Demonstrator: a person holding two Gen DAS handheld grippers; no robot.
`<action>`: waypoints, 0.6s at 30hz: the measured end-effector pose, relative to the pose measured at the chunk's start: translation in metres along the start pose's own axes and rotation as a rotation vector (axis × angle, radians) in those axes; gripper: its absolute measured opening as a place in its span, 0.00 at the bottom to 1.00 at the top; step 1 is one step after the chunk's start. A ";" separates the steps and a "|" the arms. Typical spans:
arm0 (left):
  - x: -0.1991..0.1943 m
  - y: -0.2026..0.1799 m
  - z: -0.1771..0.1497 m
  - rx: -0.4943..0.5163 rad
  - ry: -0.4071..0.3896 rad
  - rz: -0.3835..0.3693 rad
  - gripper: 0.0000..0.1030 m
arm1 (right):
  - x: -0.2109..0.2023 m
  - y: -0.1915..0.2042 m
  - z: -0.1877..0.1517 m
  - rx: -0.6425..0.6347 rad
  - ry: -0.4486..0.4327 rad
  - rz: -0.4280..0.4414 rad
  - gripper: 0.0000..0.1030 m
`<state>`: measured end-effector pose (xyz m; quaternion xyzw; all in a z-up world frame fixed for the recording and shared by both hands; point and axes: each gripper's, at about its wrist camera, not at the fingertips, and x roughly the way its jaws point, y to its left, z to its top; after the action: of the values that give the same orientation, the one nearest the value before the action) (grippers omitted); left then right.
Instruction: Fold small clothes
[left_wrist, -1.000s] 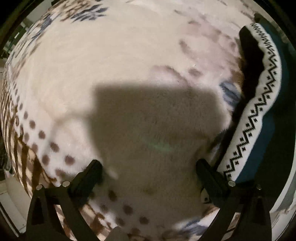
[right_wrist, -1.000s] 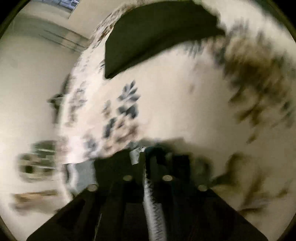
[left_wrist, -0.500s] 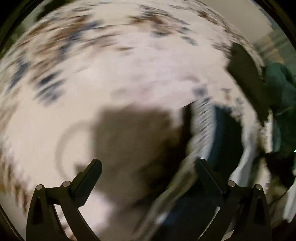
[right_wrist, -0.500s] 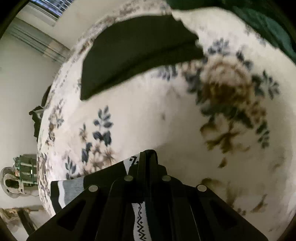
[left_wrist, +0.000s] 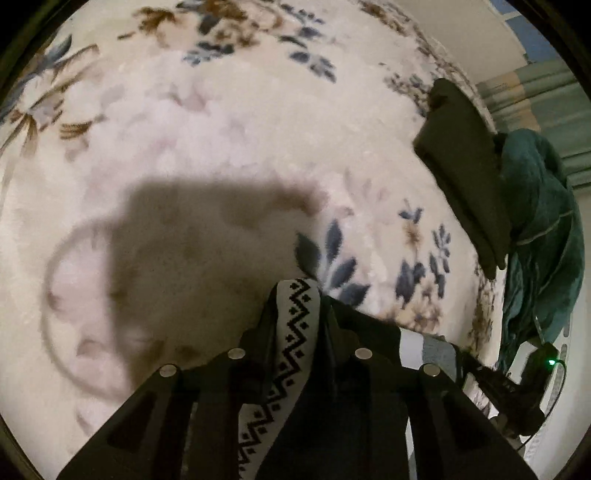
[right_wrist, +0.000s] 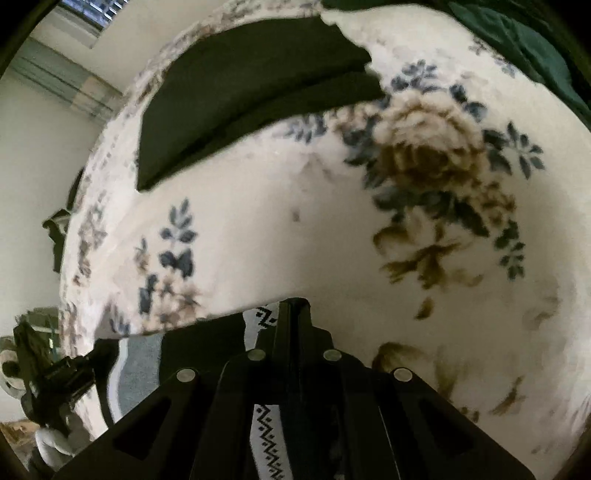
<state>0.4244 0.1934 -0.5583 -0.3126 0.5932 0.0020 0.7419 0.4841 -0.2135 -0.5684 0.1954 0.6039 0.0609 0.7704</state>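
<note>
Evidently both grippers' fingers (left_wrist: 258, 332) (right_wrist: 284, 317) pinch the zigzag-banded garment (left_wrist: 295, 332) (right_wrist: 264, 317).

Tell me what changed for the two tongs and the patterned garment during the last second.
The left tongs, open over the bare floral blanket a second ago, have closed on the garment's zigzag-patterned band. The right tongs were already shut on that band and stay so. The folded dark garment and the teal cloth lie on the blanket as before.
</note>
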 end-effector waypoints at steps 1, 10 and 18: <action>-0.003 0.001 0.001 -0.006 0.013 -0.016 0.26 | 0.013 0.001 0.001 -0.010 0.067 0.013 0.03; -0.045 0.037 -0.051 -0.025 0.056 -0.126 0.96 | 0.011 -0.063 -0.034 0.207 0.316 0.414 0.76; -0.036 0.057 -0.099 -0.043 0.105 -0.137 0.96 | 0.027 -0.069 -0.113 0.221 0.481 0.444 0.76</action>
<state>0.3052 0.2066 -0.5631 -0.3678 0.6085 -0.0523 0.7013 0.3738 -0.2421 -0.6411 0.3844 0.7140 0.2057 0.5479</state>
